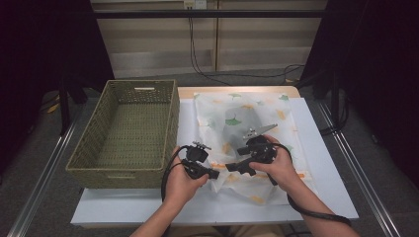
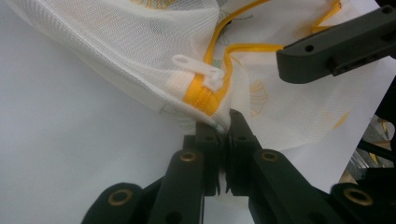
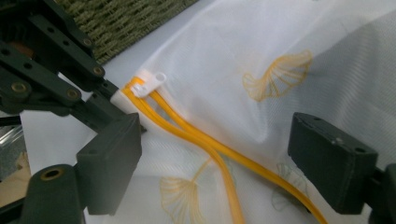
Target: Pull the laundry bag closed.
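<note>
A white table (image 1: 326, 163) takes up the middle of the room, and at its nine o'clock side sits a big green woven basket (image 1: 126, 133), nothing in it. From the centre out toward three o'clock lies a white mesh laundry bag (image 1: 247, 133) printed with ginkgo leaves, something dark showing through it at twelve o'clock.

The person's two hands meet at the bag's six o'clock edge. The left gripper (image 2: 223, 122) is clenched on the fabric right at the closed end of the orange zipper (image 3: 196, 135), pinning that corner. The right gripper (image 3: 215, 154) hangs released, jaws spread wide above the two parted zipper tracks, gripping nothing.

Smallest of all, the white zipper pull (image 2: 201, 70) sits at the bag's corner, just beside the left jaws, at roughly eleven o'clock from the right gripper.

I'd say this is the zipping step, just being set up. The next move calls for the right gripper to come over the pull, close on that small tab squarely, and draw it along the track while the left holds the corner taut.
</note>
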Demonstrator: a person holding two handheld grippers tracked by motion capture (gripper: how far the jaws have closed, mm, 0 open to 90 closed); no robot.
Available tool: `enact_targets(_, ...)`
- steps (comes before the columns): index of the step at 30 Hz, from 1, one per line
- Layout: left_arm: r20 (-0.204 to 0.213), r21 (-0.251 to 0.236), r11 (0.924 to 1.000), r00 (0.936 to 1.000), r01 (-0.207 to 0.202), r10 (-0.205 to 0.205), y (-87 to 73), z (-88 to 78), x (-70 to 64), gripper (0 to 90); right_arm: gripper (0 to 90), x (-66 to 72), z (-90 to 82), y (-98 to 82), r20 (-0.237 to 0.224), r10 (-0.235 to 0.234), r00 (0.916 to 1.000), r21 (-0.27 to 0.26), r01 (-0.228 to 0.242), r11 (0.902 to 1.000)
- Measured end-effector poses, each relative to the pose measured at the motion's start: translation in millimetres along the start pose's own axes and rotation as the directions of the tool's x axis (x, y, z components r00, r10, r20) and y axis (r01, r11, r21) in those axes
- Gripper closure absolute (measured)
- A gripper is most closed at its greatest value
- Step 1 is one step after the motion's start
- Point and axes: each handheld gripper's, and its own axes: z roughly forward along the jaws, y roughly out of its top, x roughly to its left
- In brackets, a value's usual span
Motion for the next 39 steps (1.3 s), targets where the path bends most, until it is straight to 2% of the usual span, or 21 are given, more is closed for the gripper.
enact_targets(9,-0.004,-0.002,1.0000,1.0000,-0.004,0.004,-0.1,-0.4,-0.1,85.7,26.1,8.0,10.6,10.7,-0.030,0.001,0.9996,0.015,-0.001,0.9999)
enact_targets(14,-0.009,-0.002,1.0000,0.9999,-0.009,0.009,0.0,-0.9,-0.1,85.7,32.4,11.7,17.0,15.8,-0.055,0.028,0.9981,0.008,-0.028,0.9996)
enact_targets(17,-0.010,-0.001,1.0000,0.9999,-0.010,0.010,-0.1,-0.8,-0.1,85.8,35.9,14.4,19.2,18.5,-0.054,0.043,0.9976,0.010,-0.042,0.9991)
enact_targets(22,-0.008,0.006,0.9997,0.9997,-0.023,0.023,0.1,-0.8,0.5,85.8,44.3,15.9,21.3,21.8,-0.068,0.092,0.9935,0.001,-0.092,0.9958)
enact_targets(25,-0.009,0.000,0.9999,0.9998,-0.015,0.015,0.1,0.0,-0.1,85.8,49.8,16.0,22.8,23.6,-0.078,0.126,0.9890,0.005,-0.126,0.9920)
enact_targets(29,-0.007,0.001,0.9999,0.9998,-0.016,0.016,0.2,0.2,-0.2,85.8,56.6,17.5,26.0,25.9,-0.117,0.175,0.9776,0.020,-0.174,0.9845)
enact_targets(35,-0.006,0.004,0.9998,0.9998,-0.018,0.018,0.0,-0.1,0.2,85.9,64.5,20.5,28.1,27.5,-0.126,0.209,0.9697,0.051,-0.204,0.9776)
enact_targets(39,-0.005,0.006,0.9999,0.9999,-0.013,0.013,-0.3,0.5,-0.3,85.9,69.4,18.9,24.9,26.6,-0.140,0.234,0.9621,0.053,-0.228,0.9721)
